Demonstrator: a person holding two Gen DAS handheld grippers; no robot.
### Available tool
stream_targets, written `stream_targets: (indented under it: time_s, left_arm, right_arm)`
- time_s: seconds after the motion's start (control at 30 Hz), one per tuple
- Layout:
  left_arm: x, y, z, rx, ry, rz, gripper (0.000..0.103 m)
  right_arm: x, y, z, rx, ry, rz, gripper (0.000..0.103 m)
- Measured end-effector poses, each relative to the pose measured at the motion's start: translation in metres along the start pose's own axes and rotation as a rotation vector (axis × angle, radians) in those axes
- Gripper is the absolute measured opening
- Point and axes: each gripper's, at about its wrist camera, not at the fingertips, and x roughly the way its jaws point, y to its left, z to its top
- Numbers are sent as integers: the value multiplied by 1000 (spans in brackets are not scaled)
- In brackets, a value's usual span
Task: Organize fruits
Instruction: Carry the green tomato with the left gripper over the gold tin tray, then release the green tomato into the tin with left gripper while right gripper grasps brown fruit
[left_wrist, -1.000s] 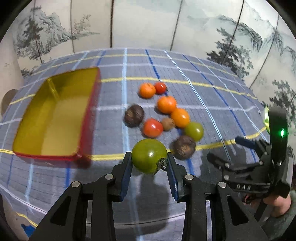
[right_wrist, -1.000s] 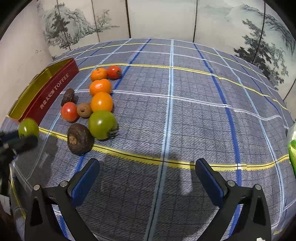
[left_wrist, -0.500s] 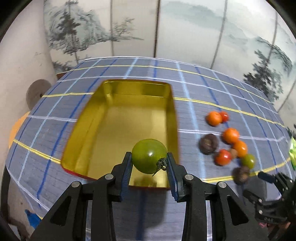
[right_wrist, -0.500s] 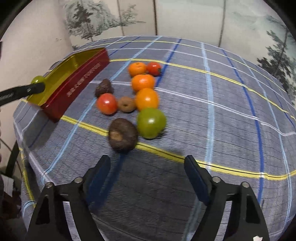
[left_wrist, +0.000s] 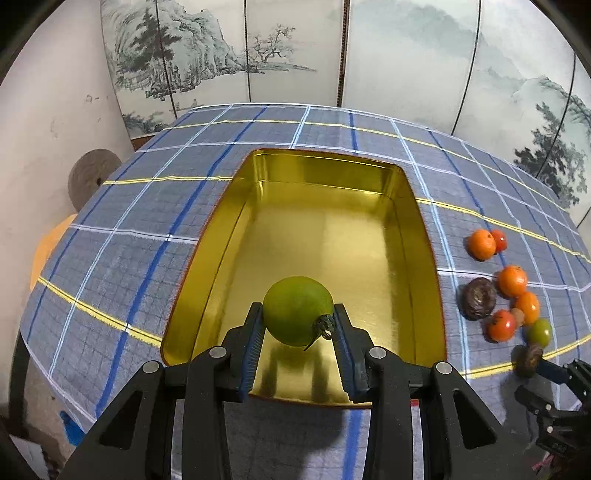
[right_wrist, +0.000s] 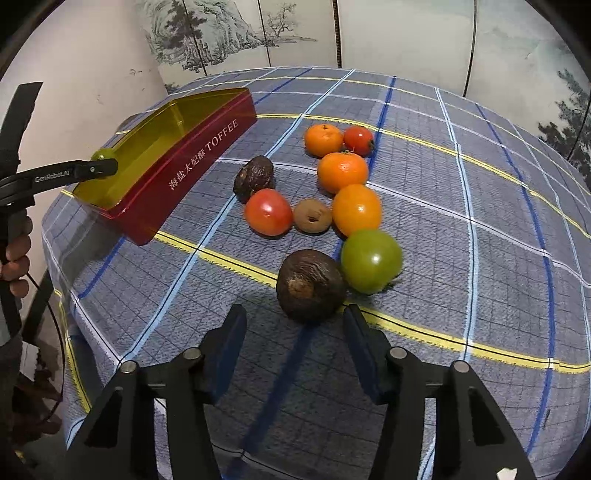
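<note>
The left gripper (left_wrist: 297, 334) squeezes a round green tomato (left_wrist: 297, 309) with a little dry stem, held over the near end of the tin (left_wrist: 424, 236), which is gold inside and red outside. The right gripper (right_wrist: 294, 338) has just been closing with nothing between its jaws, and it sits half open just in front of a brown fruit (right_wrist: 310, 284). On the blue checked cloth (right_wrist: 461, 184), before a painted screen (left_wrist: 295, 48), lie three orange fruits, two red tomatoes, one more green tomato, two dark brown fruits and one small brown fruit.

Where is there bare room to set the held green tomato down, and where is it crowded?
The gold tin holds nothing yet; its whole floor is bare under the green tomato in the left tool. Cloth left of the tin is bare too. To its right, the fruit cluster is crowded.
</note>
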Motion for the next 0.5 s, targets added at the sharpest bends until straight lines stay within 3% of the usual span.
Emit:
stream_targets:
  time_s: [0.5]
  left_arm:
    - [24, 6, 3, 0, 39, 10, 37]
  right_arm:
    - [14, 3, 15, -3, 4, -3, 38]
